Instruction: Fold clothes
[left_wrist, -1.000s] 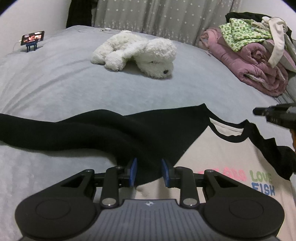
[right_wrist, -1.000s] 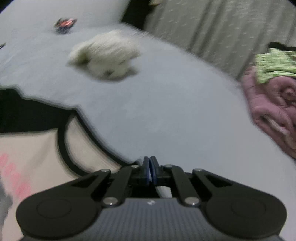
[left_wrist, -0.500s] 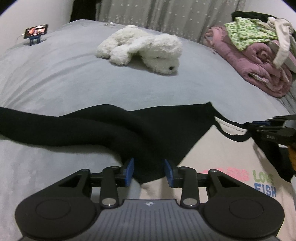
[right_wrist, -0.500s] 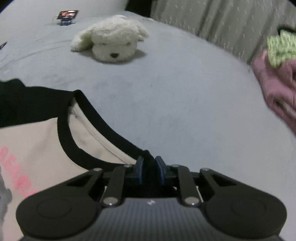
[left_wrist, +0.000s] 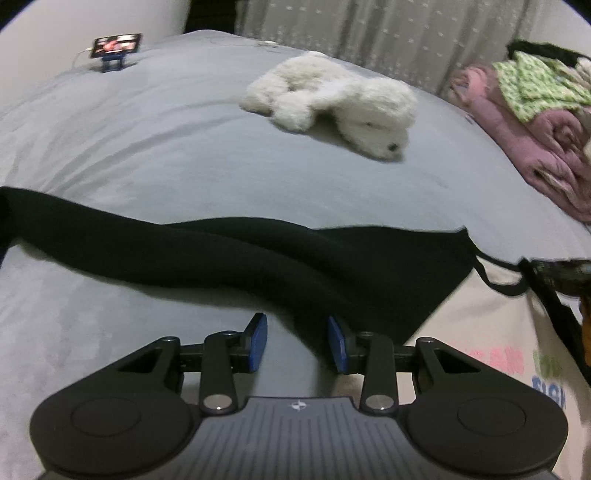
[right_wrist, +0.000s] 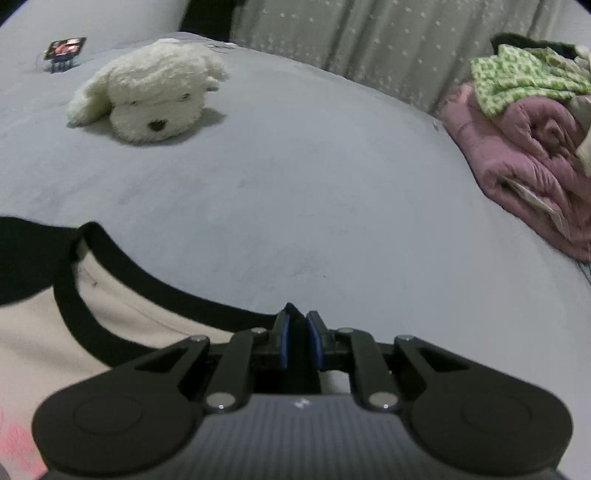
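Observation:
A cream T-shirt (left_wrist: 476, 332) with black sleeves and a black neckband (right_wrist: 122, 273) lies flat on the grey bed. Its long black sleeve (left_wrist: 221, 254) stretches off to the left. My left gripper (left_wrist: 297, 343) is open low over the sleeve's lower edge; a fold of black cloth lies near the right pad, with bare sheet between the pads. My right gripper (right_wrist: 297, 332) is shut on the shirt's black edge by the neckband, and a black tip pokes up between the pads. The right gripper (left_wrist: 528, 264) also shows at the far right of the left wrist view.
A white plush dog (left_wrist: 332, 99) lies further up the bed (right_wrist: 314, 192). A rolled pink quilt (right_wrist: 524, 158) with green-patterned clothes (right_wrist: 517, 77) on top is piled at the right. A phone on a small stand (left_wrist: 114, 48) sits at the far left, with curtains behind.
My left gripper's jaws have widened and slid left, so less black cloth sits between them. My right gripper has come down onto the shirt's black edge and now pinches it.

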